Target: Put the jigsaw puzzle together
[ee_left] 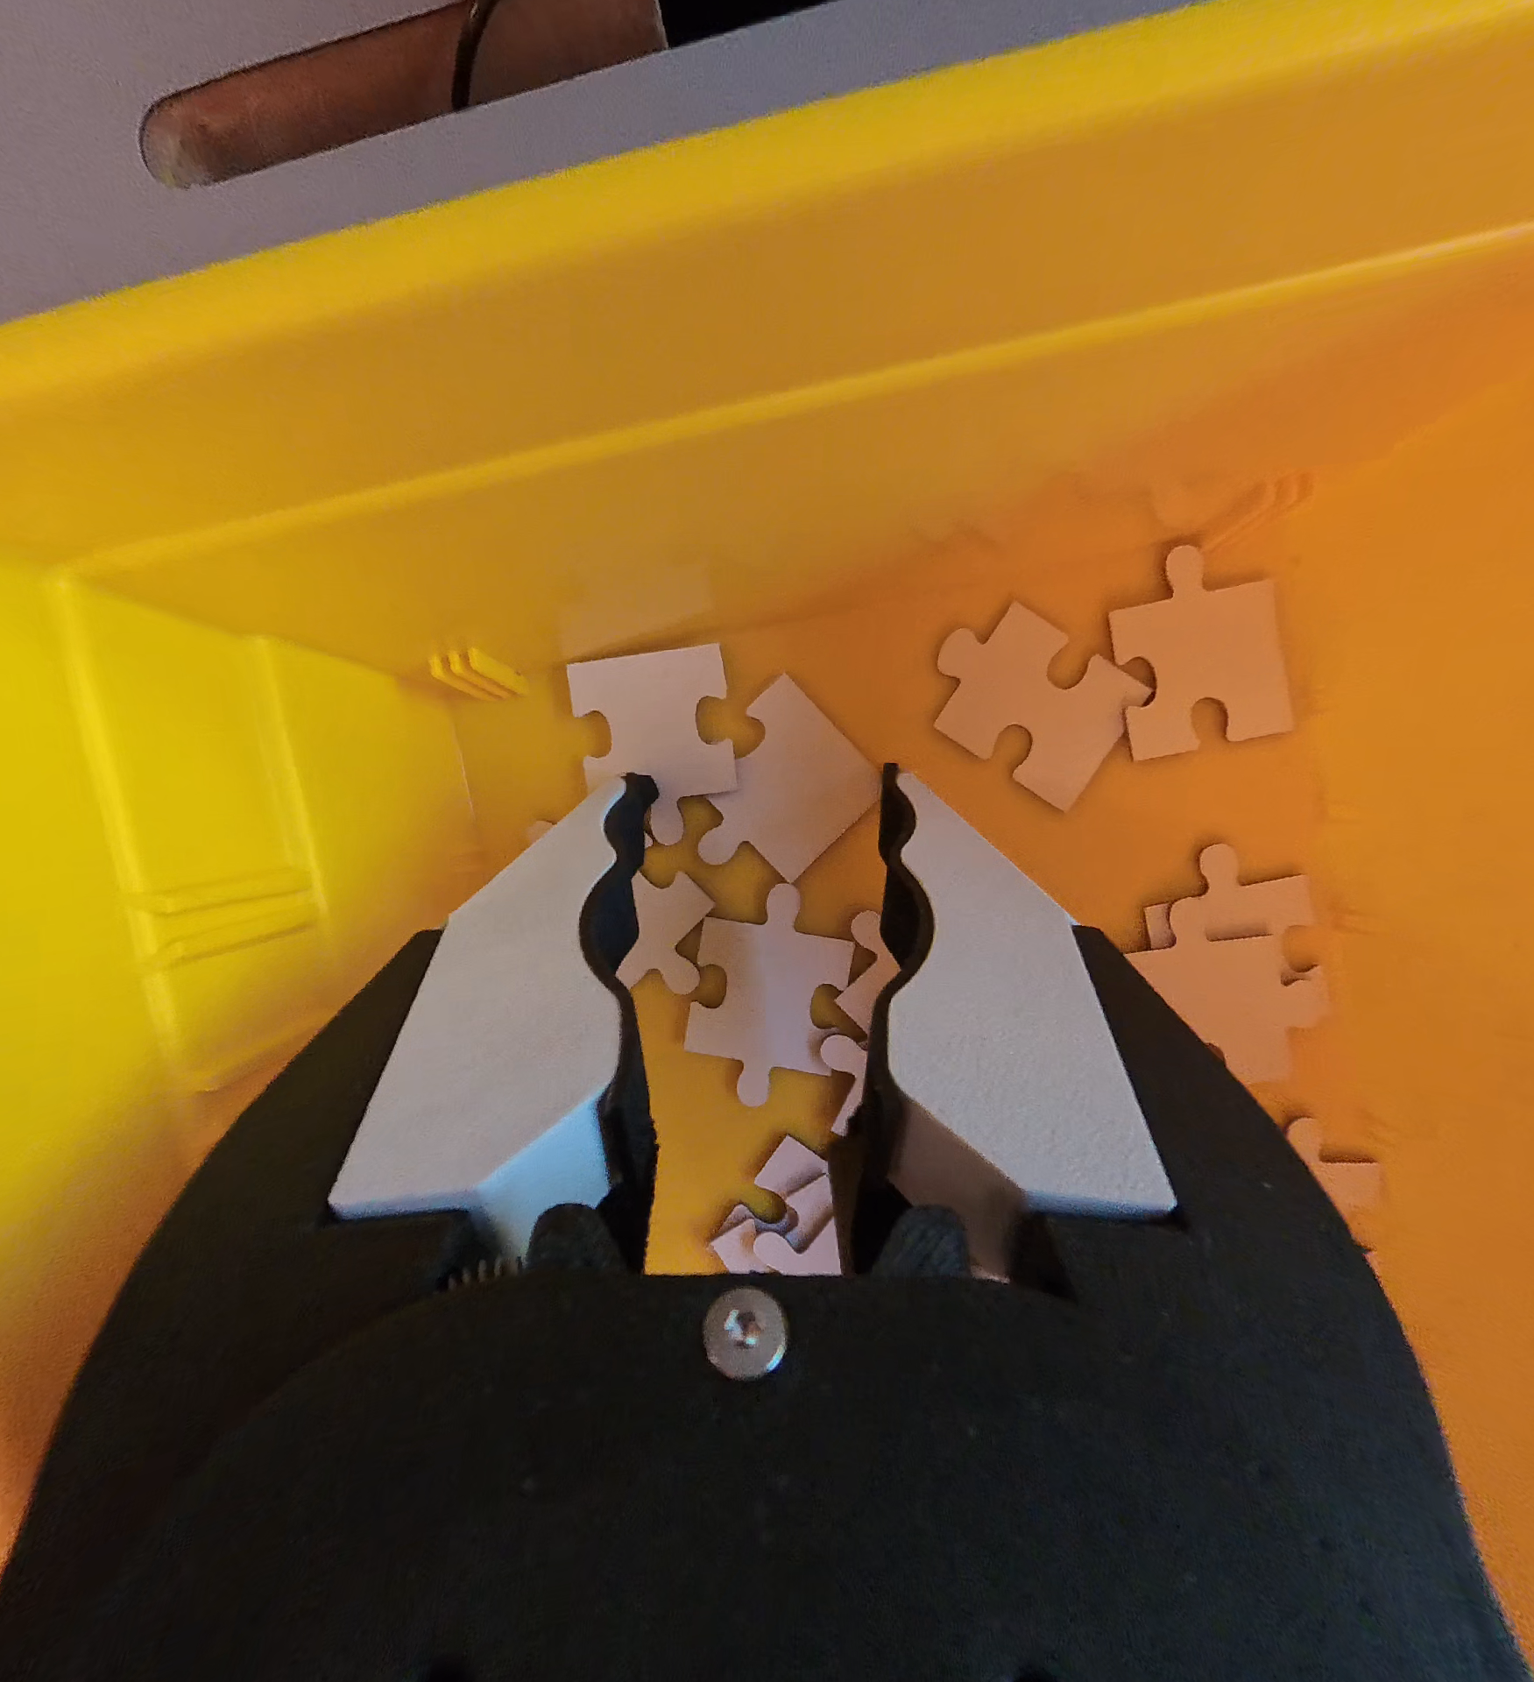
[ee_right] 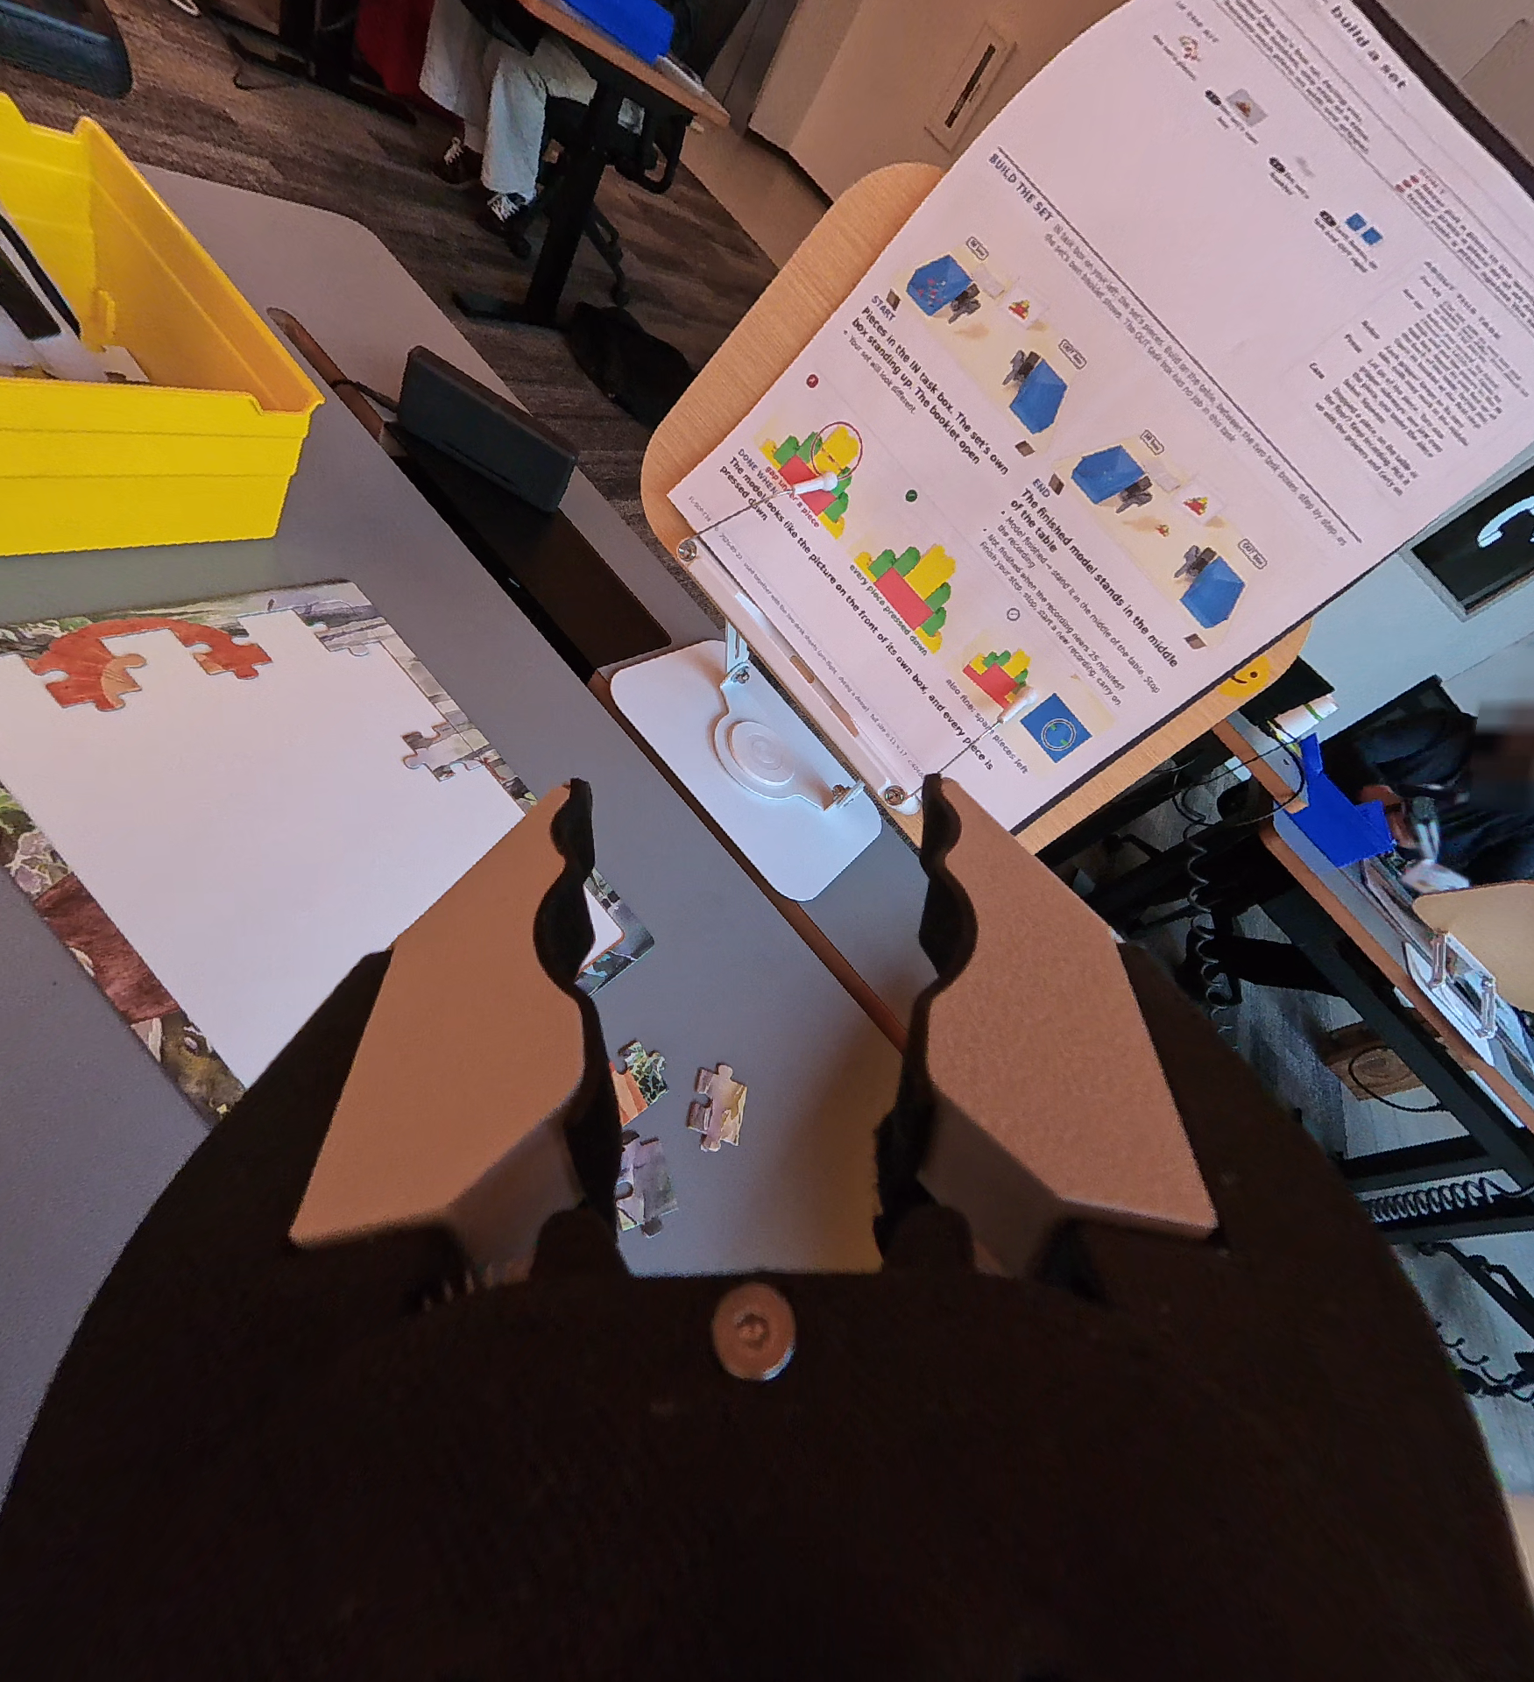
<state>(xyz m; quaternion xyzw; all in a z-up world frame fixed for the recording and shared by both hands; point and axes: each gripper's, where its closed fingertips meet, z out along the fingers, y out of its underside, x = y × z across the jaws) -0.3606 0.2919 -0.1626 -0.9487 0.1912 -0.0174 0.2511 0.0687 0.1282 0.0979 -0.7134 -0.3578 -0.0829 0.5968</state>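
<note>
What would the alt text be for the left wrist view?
An open two-finger gripper reaches down into a yellow bin, its tips just above loose jigsaw pieces lying blank white side up on the bin's floor.

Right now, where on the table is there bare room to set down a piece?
Free: grey table left of the puzzle board, and between board and yellow bin. Crowded: loose pieces under the right gripper.
</note>
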